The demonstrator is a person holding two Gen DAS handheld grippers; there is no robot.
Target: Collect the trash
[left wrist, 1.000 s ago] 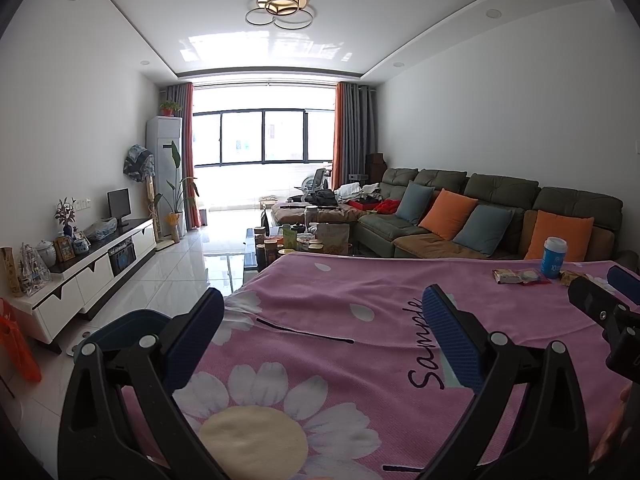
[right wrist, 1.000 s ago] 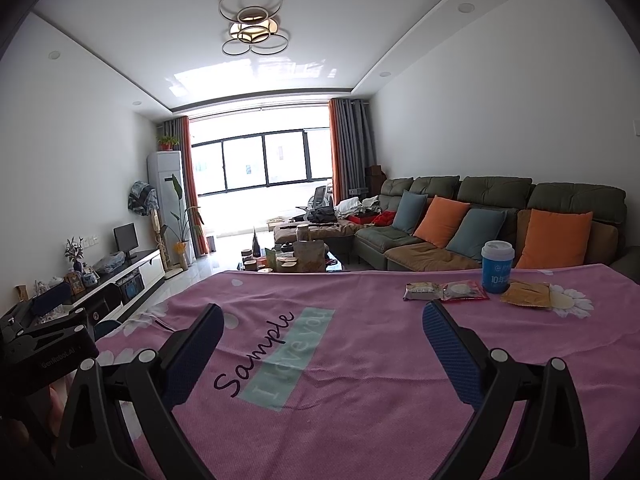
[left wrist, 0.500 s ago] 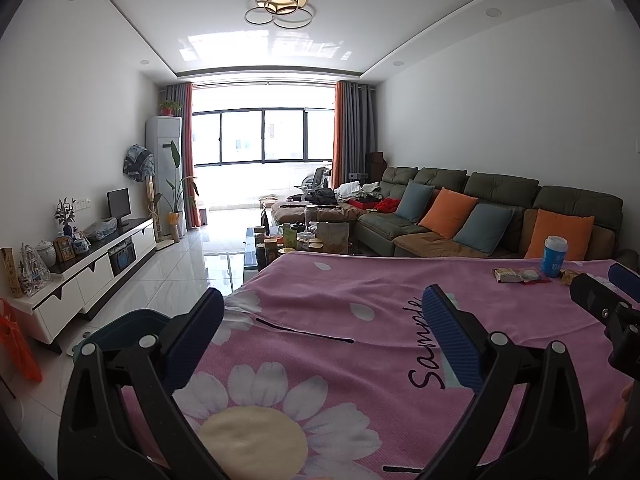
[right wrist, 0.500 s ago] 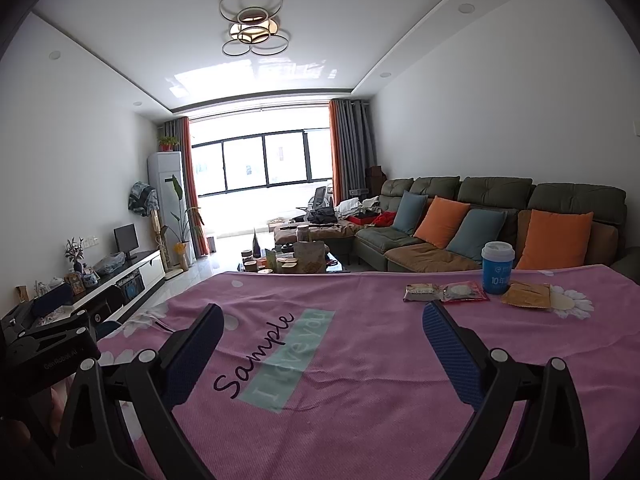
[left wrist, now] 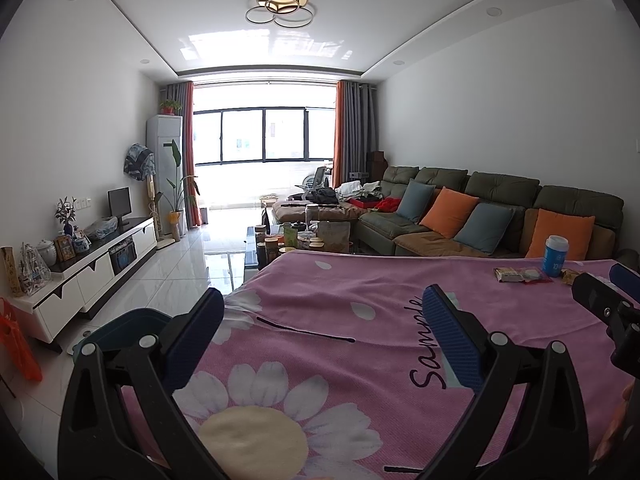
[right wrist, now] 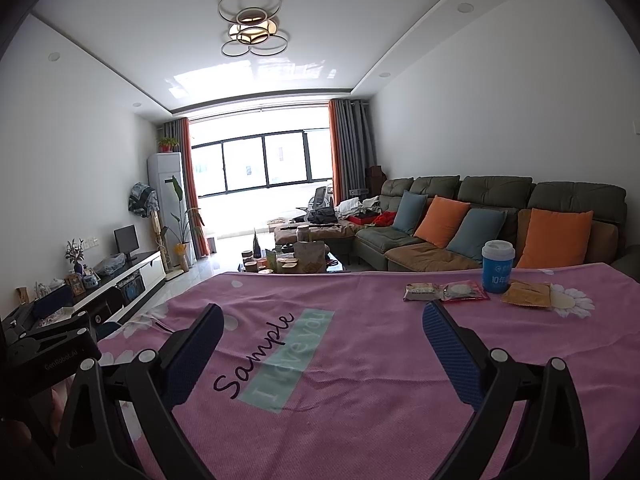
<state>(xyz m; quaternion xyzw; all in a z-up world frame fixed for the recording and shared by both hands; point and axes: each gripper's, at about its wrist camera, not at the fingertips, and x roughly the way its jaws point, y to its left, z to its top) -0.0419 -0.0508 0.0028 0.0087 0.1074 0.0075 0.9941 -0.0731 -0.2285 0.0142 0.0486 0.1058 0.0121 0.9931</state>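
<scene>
On the far right of the pink flowered tablecloth (right wrist: 360,360) lie the trash items: a brown snack wrapper (right wrist: 423,292), a red wrapper (right wrist: 464,291), a blue paper cup (right wrist: 497,266) standing upright, and a tan packet (right wrist: 526,295). The same cup (left wrist: 556,255) and wrappers (left wrist: 520,275) show far off in the left wrist view. My right gripper (right wrist: 322,330) hovers open over the cloth, well short of the wrappers. My left gripper (left wrist: 322,316) is open over the cloth's left edge, holding nothing.
A dark blue bin (left wrist: 124,328) sits on the floor beside the table's left edge. Beyond the table stand a cluttered coffee table (left wrist: 296,240), a sofa with cushions (right wrist: 480,220) and a white TV cabinet (left wrist: 88,272). An orange bag (left wrist: 16,344) hangs at left.
Both grippers have stayed almost still and open; the views shift only very slightly.
</scene>
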